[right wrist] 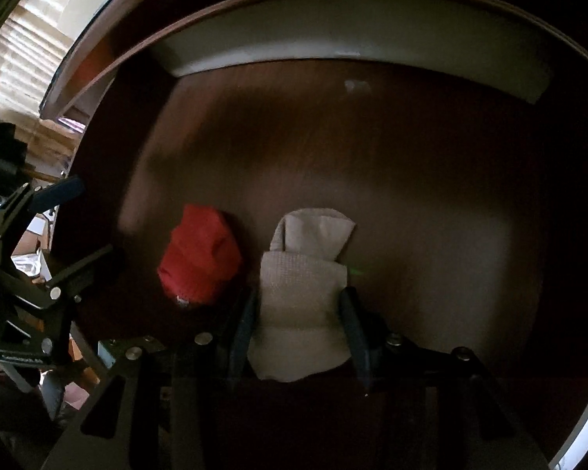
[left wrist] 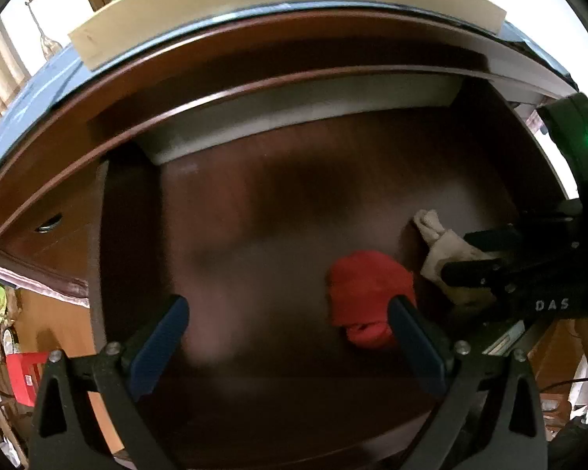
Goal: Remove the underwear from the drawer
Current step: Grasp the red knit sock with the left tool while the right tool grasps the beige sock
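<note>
A dark brown wooden drawer (right wrist: pixel 372 149) with a pale grey back wall (right wrist: pixel 333 39) is seen from above in both wrist views. Two folded garments lie on its floor, side by side but apart.

**Right gripper** (right wrist: pixel 300 325)
- In the right wrist view, the folded beige knit underwear (right wrist: pixel 302 293) is located at 6 o'clock of the frame, between the two dark blue fingers (right wrist: pixel 243 325).
- The fingers are set narrowly, one against each side of the cloth; the beige piece is gripped.
- The folded upper flap of the garment extends toward 12 o'clock, beyond the fingertips.
- Whether the garment is lifted clear of the drawer floor cannot be told.

**Left gripper** (left wrist: pixel 290 333)
- In the left wrist view, the blue-padded fingers (left wrist: pixel 160 337) are spread wide, and nothing is held between them.
- The crumpled red cloth underwear (left wrist: pixel 366 293) is located at 5 o'clock of the frame, beside and partly behind the right-hand finger, outside the gap.
- Strong motion blur is present across the drawer floor.

**Relative positions**
- In the right wrist view, the red piece (right wrist: pixel 200 258) lies at 9 o'clock of the beige piece.
- In the left wrist view, the right gripper (left wrist: pixel 470 258) enters from 3 o'clock, closed on the beige piece (left wrist: pixel 447 246).
</note>
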`<action>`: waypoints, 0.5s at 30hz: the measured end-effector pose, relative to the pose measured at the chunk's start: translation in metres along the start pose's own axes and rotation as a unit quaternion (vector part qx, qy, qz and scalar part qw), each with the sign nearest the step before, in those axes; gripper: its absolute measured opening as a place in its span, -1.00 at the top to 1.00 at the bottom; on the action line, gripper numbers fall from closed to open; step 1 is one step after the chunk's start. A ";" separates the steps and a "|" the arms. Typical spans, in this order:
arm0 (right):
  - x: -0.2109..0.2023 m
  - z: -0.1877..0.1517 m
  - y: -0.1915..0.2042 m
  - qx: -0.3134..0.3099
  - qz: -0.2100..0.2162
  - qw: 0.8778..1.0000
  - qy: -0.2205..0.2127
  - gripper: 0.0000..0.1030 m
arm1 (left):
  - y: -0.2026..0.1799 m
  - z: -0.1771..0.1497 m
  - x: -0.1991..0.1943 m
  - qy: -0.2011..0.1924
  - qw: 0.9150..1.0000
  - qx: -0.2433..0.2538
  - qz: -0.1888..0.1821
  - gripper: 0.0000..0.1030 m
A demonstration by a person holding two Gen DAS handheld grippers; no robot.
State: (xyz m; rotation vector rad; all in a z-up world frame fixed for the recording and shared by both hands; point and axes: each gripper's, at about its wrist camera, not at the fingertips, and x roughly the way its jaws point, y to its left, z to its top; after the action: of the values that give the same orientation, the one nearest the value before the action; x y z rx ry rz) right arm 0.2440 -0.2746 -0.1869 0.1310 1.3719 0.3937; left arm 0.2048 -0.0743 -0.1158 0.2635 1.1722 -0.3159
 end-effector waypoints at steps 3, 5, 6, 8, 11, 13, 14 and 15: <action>0.005 0.001 0.004 -0.003 -0.005 1.000 0.010 0.09 | -0.002 0.001 0.003 0.008 1.000 -0.001 -0.007 -0.99; 0.007 0.001 0.005 -0.001 -0.007 1.000 0.015 0.09 | -0.006 0.003 0.004 0.013 1.000 0.004 -0.010 -0.99; 0.007 0.000 0.004 0.001 -0.007 1.000 0.016 0.09 | -0.007 0.004 0.006 0.017 1.000 0.007 -0.010 -0.99; 0.007 -0.003 0.002 0.005 -0.006 1.000 0.018 0.09 | -0.011 0.006 0.010 0.025 1.000 0.016 -0.009 -0.99; 0.005 -0.005 0.001 0.011 -0.004 1.000 0.017 0.10 | -0.016 0.010 0.020 0.045 0.999 0.022 -0.006 -0.99; 0.003 -0.006 -0.001 0.014 -0.004 1.000 0.016 0.15 | -0.018 0.012 0.025 0.060 0.998 0.020 -0.013 -0.99; 0.002 -0.007 -0.002 0.017 -0.003 1.000 0.015 0.19 | -0.018 0.013 0.026 0.063 0.998 0.018 -0.018 -0.99; -0.002 -0.007 -0.005 0.026 -0.004 1.000 0.008 0.26 | -0.019 0.014 0.028 0.068 0.997 0.015 -0.023 -0.99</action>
State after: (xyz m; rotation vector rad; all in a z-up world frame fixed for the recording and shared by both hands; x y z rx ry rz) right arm 0.2378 -0.2809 -0.1884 0.1665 1.3988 0.3536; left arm 0.2195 -0.0994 -0.1376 0.2880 1.3104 -0.3615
